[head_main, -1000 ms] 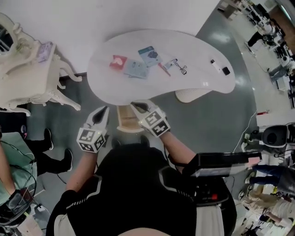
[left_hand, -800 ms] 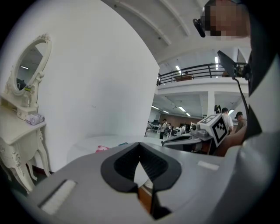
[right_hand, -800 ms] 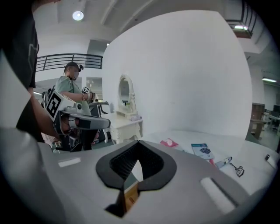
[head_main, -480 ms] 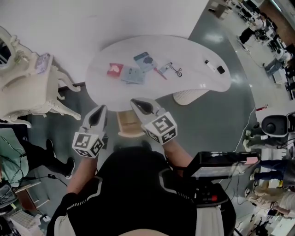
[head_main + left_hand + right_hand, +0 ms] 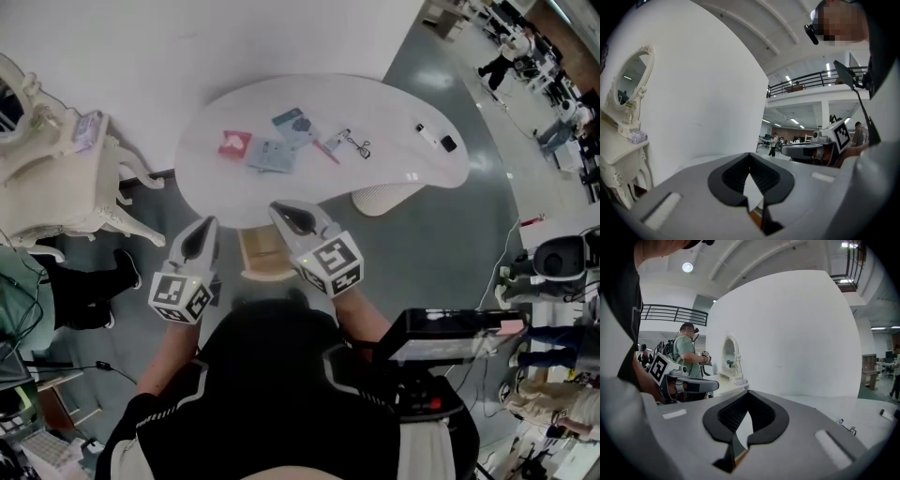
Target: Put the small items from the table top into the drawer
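On the white curved table (image 5: 394, 112) lie a red packet (image 5: 233, 142), a grey-blue packet (image 5: 271, 155), a blue card (image 5: 294, 124), a thin pen-like item (image 5: 330, 147), a small wire item (image 5: 362, 145), a small white piece (image 5: 427, 132) and a small black piece (image 5: 448, 143). Below the table's near edge, a wooden drawer (image 5: 263, 255) stands pulled out. My left gripper (image 5: 201, 236) (image 5: 750, 157) hangs shut and empty to the drawer's left. My right gripper (image 5: 289, 217) (image 5: 749, 393) is shut and empty over the drawer's right side. Both are short of the items.
An ornate white dressing table (image 5: 56, 159) with a mirror stands at the left, a person's dark legs (image 5: 89, 295) below it. The table's white pedestal (image 5: 384, 195) is right of the drawer. A black device (image 5: 450, 333) sits at my right hip.
Both grippers have risen toward the camera and look larger, most of it in the first half second. The person at the left has shifted.
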Demonstrator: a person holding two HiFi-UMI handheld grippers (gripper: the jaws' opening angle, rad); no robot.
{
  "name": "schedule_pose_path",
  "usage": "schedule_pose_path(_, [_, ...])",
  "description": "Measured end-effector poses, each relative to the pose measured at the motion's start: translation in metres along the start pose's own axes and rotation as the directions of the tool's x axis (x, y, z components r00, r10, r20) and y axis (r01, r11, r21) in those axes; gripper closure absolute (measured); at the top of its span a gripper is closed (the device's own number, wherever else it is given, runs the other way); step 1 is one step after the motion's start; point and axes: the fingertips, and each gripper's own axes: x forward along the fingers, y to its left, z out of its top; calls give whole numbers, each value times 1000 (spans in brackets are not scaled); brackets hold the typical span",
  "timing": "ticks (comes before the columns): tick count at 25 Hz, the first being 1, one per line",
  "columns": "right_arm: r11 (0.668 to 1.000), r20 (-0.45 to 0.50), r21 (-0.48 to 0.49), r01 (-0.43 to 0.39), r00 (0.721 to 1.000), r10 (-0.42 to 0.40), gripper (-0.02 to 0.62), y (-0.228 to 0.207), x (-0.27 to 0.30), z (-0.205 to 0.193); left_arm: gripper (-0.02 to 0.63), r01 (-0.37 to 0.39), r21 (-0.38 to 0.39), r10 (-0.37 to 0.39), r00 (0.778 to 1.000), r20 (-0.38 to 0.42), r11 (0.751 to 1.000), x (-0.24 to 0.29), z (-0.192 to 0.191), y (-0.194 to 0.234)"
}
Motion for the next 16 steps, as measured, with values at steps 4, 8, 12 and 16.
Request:
schedule_pose_path(4, [1000,18,-4,-4,1000,4,595,2,-2,4,606,6,5,-6,1000,10,1000,-3,3,-3])
schedule_pose_path(8, [1000,24,-9,3,1000,-3,595,3,-3,7,606,6,3,-6,1000,18,1000,-5,6,-4])
schedule_pose_path(12, [1000,36,-15,17,999,-17,595,1,-4,8,606,6,1,-6,1000,22,1000,-7,5,-4])
schedule_pose_path(16, [1000,40,-22,17,999,-16,595,0,-5,8,606,3,-3,-3,1000,25,1000,-7,2,-5])
